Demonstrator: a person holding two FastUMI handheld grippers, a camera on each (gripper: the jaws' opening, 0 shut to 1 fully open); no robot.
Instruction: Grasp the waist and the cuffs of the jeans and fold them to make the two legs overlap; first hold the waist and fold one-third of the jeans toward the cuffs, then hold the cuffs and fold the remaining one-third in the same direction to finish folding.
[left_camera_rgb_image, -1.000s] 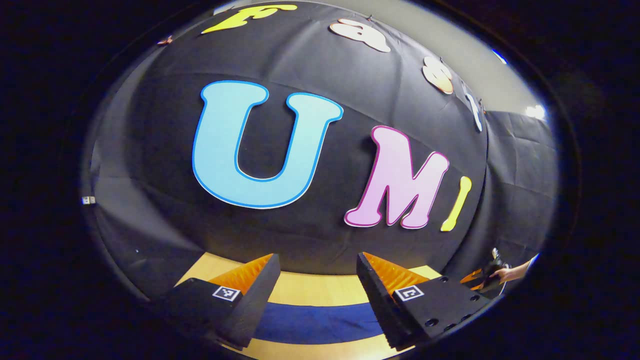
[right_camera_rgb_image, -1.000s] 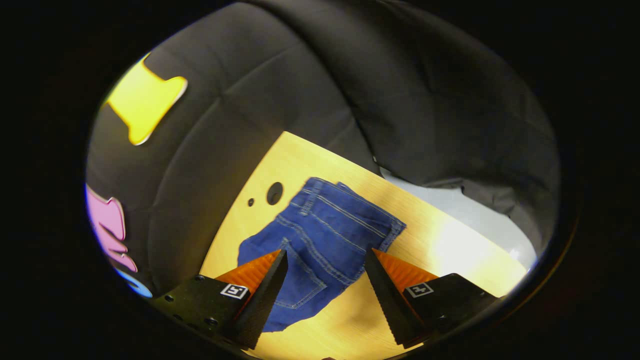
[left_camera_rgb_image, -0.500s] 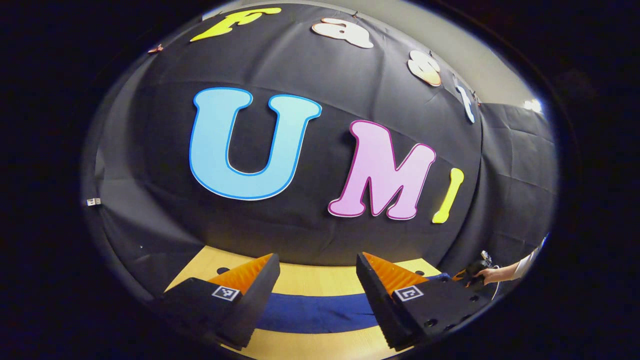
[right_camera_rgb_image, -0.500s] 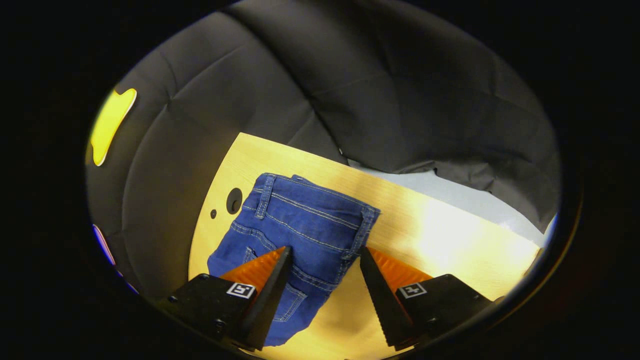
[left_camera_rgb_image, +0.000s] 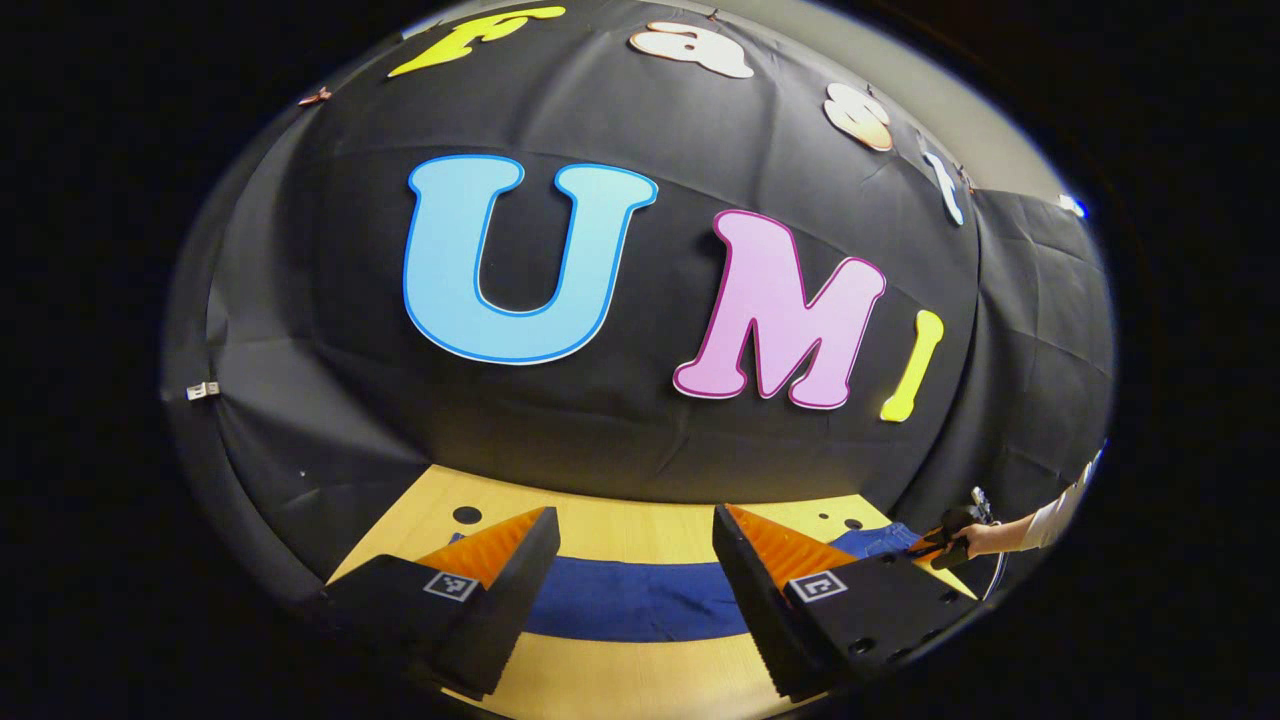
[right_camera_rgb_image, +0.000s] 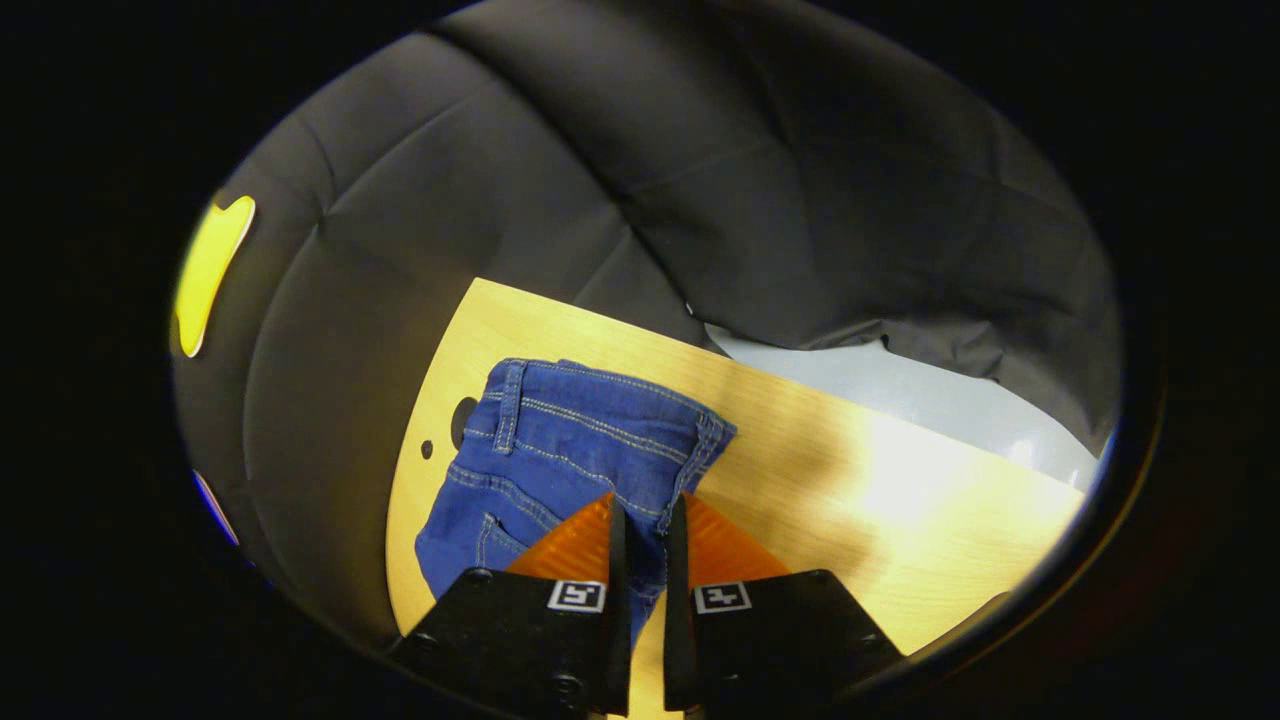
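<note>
Blue denim jeans (right_camera_rgb_image: 560, 450) lie flat on a pale wooden worktop (right_camera_rgb_image: 830, 470), with pale contrast stitching, a belt loop and a seamed pocket showing at the waist end. In the right gripper view the waistband runs across the far side of the garment, close to the worktop's back edge and beside two round holes (right_camera_rgb_image: 462, 418) in the wood near the left rim. The right claw (right_camera_rgb_image: 642, 520) is drawn nearly closed at the waist's near corner, with a thin strip of denim showing in the slit between its fingers; whether both fingers press on the cloth cannot be told.

In the left gripper view the jeans (left_camera_rgb_image: 640, 600) appear as a long blue band lying crosswise on the worktop (left_camera_rgb_image: 620, 525). The left claw (left_camera_rgb_image: 632, 560) is spread wide above this band, its fingers apart from the fabric. Far to the right a hand (left_camera_rgb_image: 985, 540) with a pale sleeve holds the other gripper at the band's far end.

Edges and free room: bare wood lies to the right of the waist up to the worktop's long edge, beyond which a pale grey surface (right_camera_rgb_image: 900, 380) shows. The booth's black cloth wall (right_camera_rgb_image: 700, 200) stands directly behind the worktop's back edge. Bare wood also shows both in front of and behind the denim band in the left gripper view.
</note>
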